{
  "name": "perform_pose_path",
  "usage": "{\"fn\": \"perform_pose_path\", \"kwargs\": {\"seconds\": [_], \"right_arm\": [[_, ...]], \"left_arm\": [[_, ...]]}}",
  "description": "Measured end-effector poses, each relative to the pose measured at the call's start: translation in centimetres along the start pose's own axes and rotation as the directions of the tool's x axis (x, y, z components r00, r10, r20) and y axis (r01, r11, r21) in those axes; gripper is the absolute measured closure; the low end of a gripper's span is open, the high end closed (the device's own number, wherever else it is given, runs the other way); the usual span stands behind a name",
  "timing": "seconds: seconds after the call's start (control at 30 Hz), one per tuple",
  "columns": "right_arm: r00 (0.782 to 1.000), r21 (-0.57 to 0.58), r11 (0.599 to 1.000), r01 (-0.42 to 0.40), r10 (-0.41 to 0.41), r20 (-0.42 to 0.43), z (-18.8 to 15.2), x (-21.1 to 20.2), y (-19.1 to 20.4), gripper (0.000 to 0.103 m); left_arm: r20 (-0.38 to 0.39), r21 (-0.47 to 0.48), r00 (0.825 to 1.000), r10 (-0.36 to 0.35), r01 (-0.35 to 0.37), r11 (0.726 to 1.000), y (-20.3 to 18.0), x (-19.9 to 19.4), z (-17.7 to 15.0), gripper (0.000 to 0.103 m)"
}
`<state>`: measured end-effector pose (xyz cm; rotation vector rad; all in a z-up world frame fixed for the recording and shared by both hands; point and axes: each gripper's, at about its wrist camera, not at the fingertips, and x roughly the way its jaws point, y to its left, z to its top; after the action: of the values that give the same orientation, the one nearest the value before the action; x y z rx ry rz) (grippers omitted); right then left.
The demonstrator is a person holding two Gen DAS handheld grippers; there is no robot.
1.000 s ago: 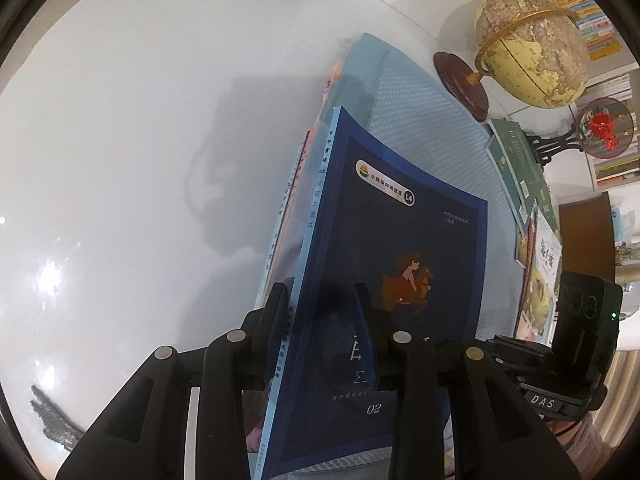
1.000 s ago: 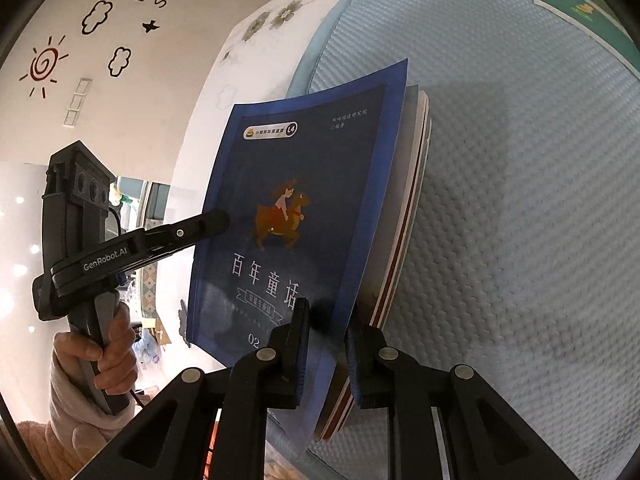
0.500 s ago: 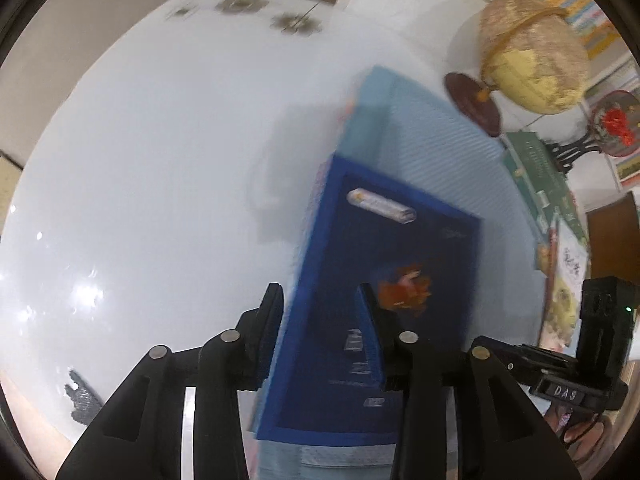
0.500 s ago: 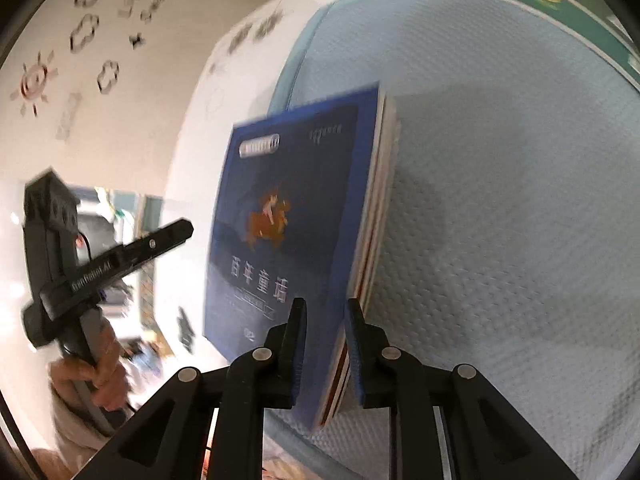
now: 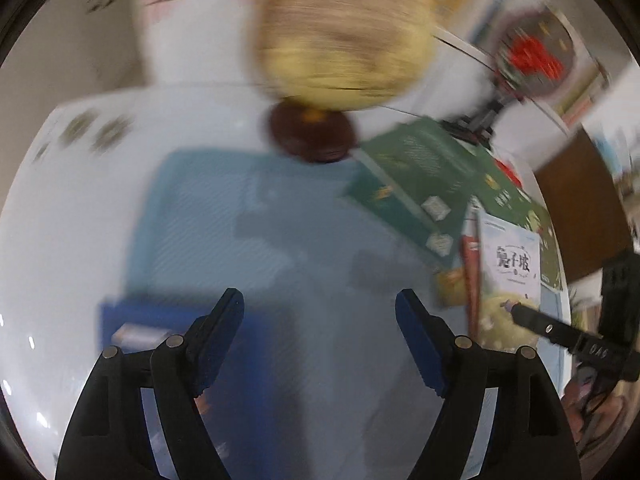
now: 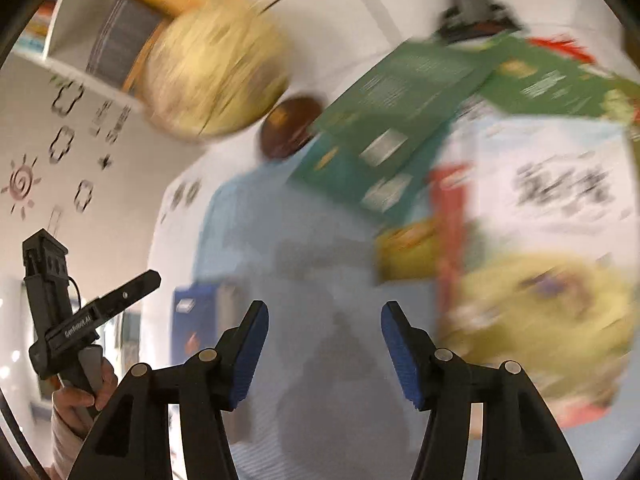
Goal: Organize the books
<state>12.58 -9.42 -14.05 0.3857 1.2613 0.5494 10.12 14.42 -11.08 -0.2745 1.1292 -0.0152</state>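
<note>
Books [image 5: 424, 184] were spread at the right of both frames, green covers near the globe [image 5: 344, 36], and the blue book [image 5: 168, 344] lay flat at the lower left on the blue mat [image 5: 280, 216]. Your left gripper [image 5: 319, 308] and right gripper [image 6: 325, 316] were both opening, with nothing between the jaws. The views were very blurred, so your aim could be poor. You could hit the globe, or push the loose pile so that covers slid off the mat.

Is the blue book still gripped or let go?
Let go: blue book lies flat on the mat; left gripper and right gripper opening, empty.
</note>
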Motion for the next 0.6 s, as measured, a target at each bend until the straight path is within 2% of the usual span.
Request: {"fn": "perform_pose_path", "kwargs": {"seconds": [0.17,0.27,0.37,0.5,0.6], "right_arm": [[0.996,0.123,0.992,0.021,-0.031,0.085,3.8,-2.9,-7.4,0.046],[0.993,0.156,0.988,-0.008,-0.01,0.117,6.4,-3.0,-9.9,0.046],[0.991,0.159,0.987,0.009,-0.031,0.132,10.1,-0.6,-10.6,0.046],[0.985,0.196,0.98,-0.03,-0.004,0.171,13.9,1.9,-12.0,0.046],[0.99,0.211,0.976,-0.052,0.022,0.142,16.1,4.0,-13.1,0.046]], "left_arm": [[-0.029,0.052,0.999,-0.02,0.022,0.998,-6.4,6.2,3.9,0.026],[-0.033,0.085,0.999,0.024,-0.021,0.996,-9.3,10.1,5.7,0.026],[-0.039,0.102,0.997,0.073,-0.069,0.992,-10.8,13.8,7.3,0.027],[-0.046,0.1,0.997,0.062,-0.057,0.993,-11.5,16.1,8.7,0.028],[-0.092,0.142,0.992,0.088,-0.075,0.987,-12.6,17.7,8.7,0.027]]}}
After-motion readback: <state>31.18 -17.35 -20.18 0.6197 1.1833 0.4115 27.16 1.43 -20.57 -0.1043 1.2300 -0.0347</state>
